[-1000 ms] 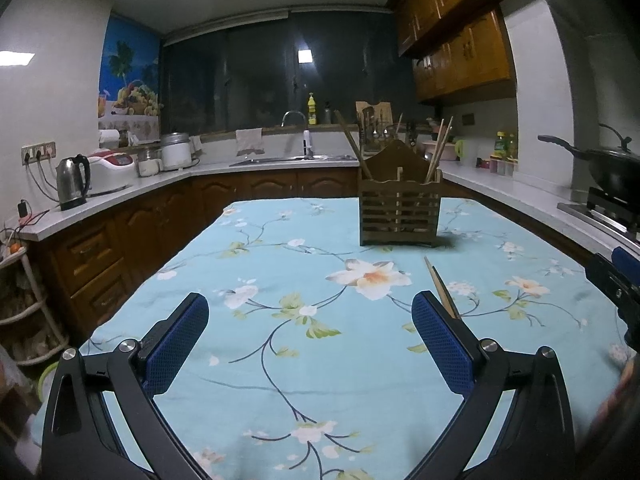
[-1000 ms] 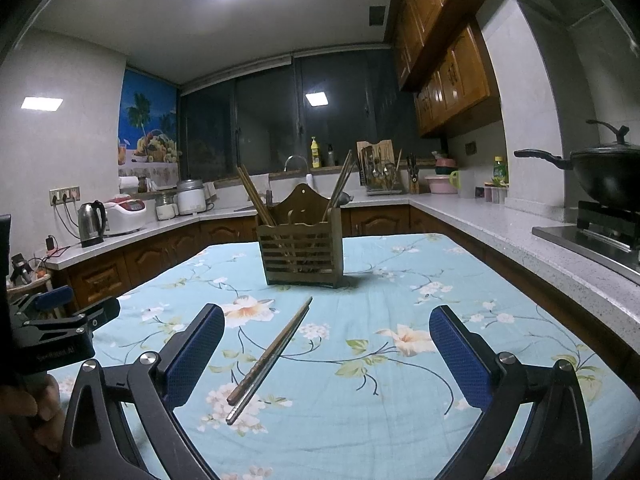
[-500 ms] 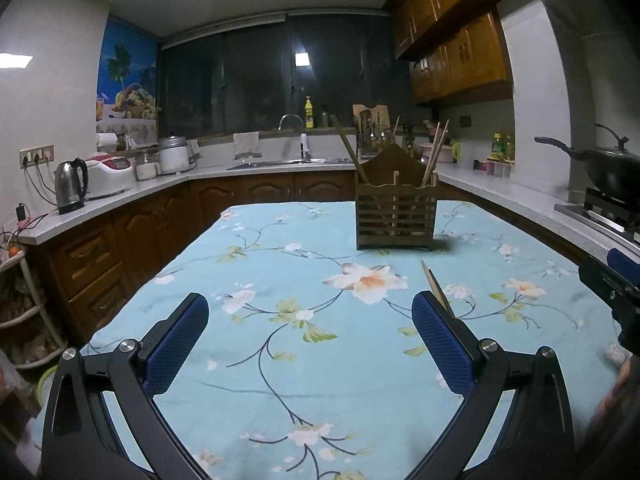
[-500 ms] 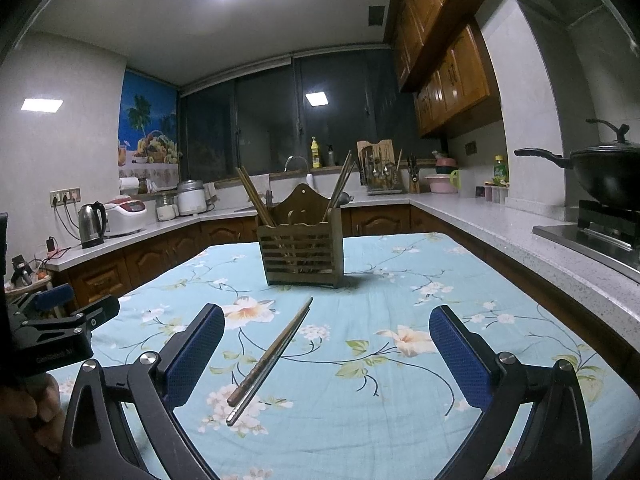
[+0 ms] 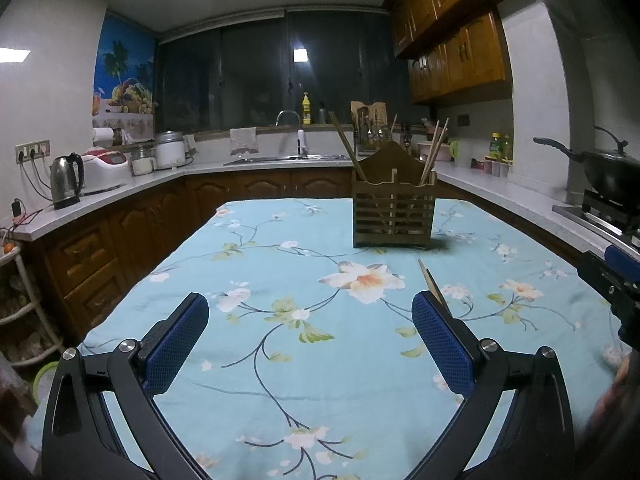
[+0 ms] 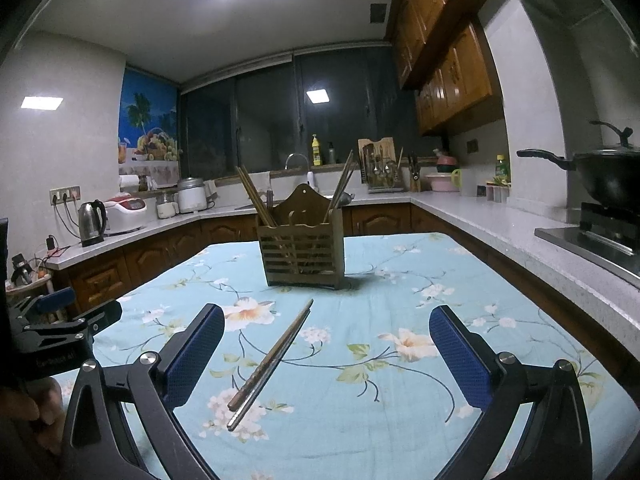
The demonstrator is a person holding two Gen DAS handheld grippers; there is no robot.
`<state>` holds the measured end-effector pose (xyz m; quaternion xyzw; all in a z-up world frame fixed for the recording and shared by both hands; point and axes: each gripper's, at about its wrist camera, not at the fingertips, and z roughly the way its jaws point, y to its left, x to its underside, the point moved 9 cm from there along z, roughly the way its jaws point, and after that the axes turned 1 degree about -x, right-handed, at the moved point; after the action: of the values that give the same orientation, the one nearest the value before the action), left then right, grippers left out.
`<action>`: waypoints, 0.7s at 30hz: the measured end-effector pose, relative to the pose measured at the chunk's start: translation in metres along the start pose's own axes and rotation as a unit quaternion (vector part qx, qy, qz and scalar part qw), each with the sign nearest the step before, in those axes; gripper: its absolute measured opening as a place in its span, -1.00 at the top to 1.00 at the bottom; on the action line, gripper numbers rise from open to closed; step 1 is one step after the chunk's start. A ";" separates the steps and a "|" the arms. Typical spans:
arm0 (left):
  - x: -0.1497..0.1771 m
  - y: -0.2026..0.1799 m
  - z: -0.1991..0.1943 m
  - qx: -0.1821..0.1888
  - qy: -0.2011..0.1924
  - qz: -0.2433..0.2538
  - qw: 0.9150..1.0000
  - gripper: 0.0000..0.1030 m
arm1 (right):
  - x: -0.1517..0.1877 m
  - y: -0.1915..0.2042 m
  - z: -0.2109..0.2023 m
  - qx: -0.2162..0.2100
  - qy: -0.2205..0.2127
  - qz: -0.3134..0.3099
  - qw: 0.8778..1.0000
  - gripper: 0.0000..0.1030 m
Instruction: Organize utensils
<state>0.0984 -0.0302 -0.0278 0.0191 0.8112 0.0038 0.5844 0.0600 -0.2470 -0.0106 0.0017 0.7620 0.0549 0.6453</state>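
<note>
- Table (image 6: 500, 300): covered with a light blue floral cloth (image 5: 280, 360); it carries every task item and stands inside a U of kitchen counters.
- Left gripper (image 5: 310, 344): hovers low over the near edge of the table, its jaws spread wide with only bare cloth between the blue pads; it grasps nothing.
- Right gripper (image 6: 326, 354): also low over the near edge, jaws equally wide and empty; in the left wrist view its tip shows at the right margin.
- Wooden utensil holder (image 6: 303, 248): a slatted box with a peaked back panel, upright on the far half of the table, near the middle of its width. Chopsticks lean outward from its left and right compartments.
- Loose pair of chopsticks (image 6: 272, 362): lies flat on the cloth between the holder and the near edge, the two sticks side by side and touching, thin tips pointing toward the holder. In the right wrist view it sits between the open fingers, nearer the left one, touching neither.
</note>
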 end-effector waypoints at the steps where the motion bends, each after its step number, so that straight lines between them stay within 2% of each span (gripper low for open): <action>1: 0.000 0.000 0.000 0.000 0.000 0.000 1.000 -1.00 | -0.001 0.000 0.001 0.000 0.001 0.000 1.000 -1.00; 21: -0.007 -0.007 0.019 0.012 0.024 -0.002 1.000 -1.00 | -0.010 -0.003 0.015 0.001 0.013 0.006 1.000 -1.00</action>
<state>0.1179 -0.0377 -0.0275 0.0248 0.8252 -0.0069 0.5643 0.0765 -0.2491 -0.0038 0.0061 0.7704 0.0580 0.6349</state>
